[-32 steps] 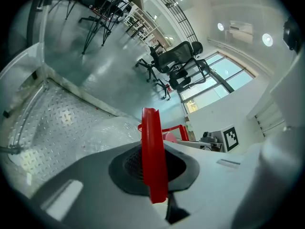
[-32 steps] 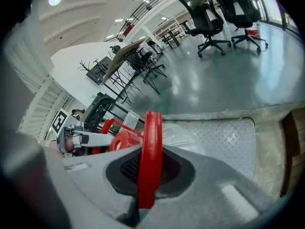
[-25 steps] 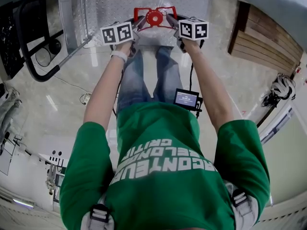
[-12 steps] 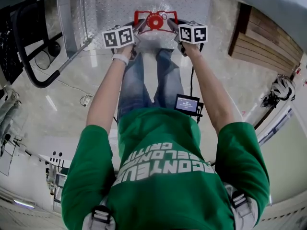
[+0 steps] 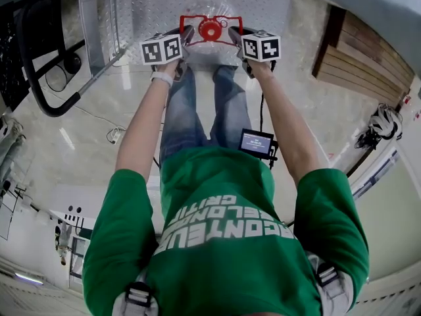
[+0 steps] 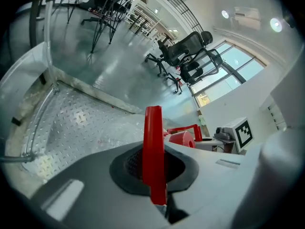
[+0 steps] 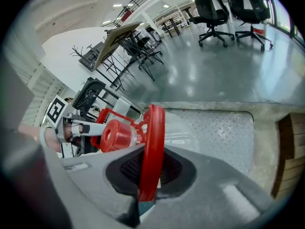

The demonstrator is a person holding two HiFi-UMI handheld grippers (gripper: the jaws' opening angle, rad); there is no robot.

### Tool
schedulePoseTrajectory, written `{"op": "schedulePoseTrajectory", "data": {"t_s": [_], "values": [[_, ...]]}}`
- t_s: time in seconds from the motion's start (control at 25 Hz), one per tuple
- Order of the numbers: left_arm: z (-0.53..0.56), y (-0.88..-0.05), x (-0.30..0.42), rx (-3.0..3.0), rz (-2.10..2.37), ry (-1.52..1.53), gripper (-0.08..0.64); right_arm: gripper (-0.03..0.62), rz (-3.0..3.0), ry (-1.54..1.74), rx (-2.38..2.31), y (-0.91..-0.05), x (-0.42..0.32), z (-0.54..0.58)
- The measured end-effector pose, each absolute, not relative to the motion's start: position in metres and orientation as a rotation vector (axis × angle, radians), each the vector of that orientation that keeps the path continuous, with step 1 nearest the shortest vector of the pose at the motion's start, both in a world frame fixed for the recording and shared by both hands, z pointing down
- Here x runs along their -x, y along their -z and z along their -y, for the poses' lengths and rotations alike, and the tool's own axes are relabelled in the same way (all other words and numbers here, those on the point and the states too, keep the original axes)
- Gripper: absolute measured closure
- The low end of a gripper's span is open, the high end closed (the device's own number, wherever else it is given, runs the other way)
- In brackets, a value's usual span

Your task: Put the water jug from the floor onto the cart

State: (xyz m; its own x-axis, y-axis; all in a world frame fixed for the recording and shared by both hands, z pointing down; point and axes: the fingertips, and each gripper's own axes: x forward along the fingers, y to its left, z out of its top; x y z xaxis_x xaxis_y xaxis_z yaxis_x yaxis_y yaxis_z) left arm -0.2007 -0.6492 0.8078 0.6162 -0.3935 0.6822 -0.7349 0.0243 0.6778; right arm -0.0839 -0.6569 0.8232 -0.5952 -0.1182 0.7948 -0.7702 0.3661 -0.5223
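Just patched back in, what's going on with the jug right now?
A person grips the water jug by its red handle with both grippers. The left gripper has just closed its jaws tighter on one side of the handle, and the right gripper is shut on the other. The jug is over the cart and its diamond-plate deck. Whether its base already touches the deck cannot be seen.

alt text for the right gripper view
The right gripper is shut on the red handle of a clear jug with a red cap. A diamond-plate cart deck lies beyond, office chairs further back.
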Motion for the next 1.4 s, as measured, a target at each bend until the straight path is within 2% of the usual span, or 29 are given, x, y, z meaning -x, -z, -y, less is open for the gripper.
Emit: {"op": "schedulePoseTrajectory", "data": {"t_s": [0.32, 0.4, 0.48, 0.68, 0.76, 1.08, 1.4], "values": [[0.649, -0.810, 0.200, -1.637, 0.976, -0.409, 0.526, 0.569, 1.949, -1.200, -0.774, -0.823, 0.081, 0.656], [0.650, -0.809, 0.200, -1.658, 0.981, -0.415, 0.490, 0.551, 1.950, -1.188, -0.779, -0.823, 0.081, 0.656], [0.652, -0.806, 0.203, -1.697, 1.003, -0.425, 0.427, 0.503, 1.952, -1.169, -0.780, -0.821, 0.081, 0.654], [0.658, -0.794, 0.223, -1.771, 1.108, -0.417, 0.351, 0.419, 1.990, -1.092, -0.804, -0.812, 0.079, 0.657], [0.657, -0.790, 0.227, -1.783, 1.126, -0.421, 0.335, 0.413, 1.996, -1.076, -0.824, -0.806, 0.074, 0.659], [0.643, -0.750, 0.245, -1.840, 1.159, -0.392, 0.336, 0.402, 2.049, -0.925, -0.853, -0.760, 0.063, 0.662], [0.641, -0.634, 0.239, -2.045, 1.171, -0.222, 0.391, 0.403, 2.179, -0.572, -0.922, -0.645, 0.050, 0.671]]}}
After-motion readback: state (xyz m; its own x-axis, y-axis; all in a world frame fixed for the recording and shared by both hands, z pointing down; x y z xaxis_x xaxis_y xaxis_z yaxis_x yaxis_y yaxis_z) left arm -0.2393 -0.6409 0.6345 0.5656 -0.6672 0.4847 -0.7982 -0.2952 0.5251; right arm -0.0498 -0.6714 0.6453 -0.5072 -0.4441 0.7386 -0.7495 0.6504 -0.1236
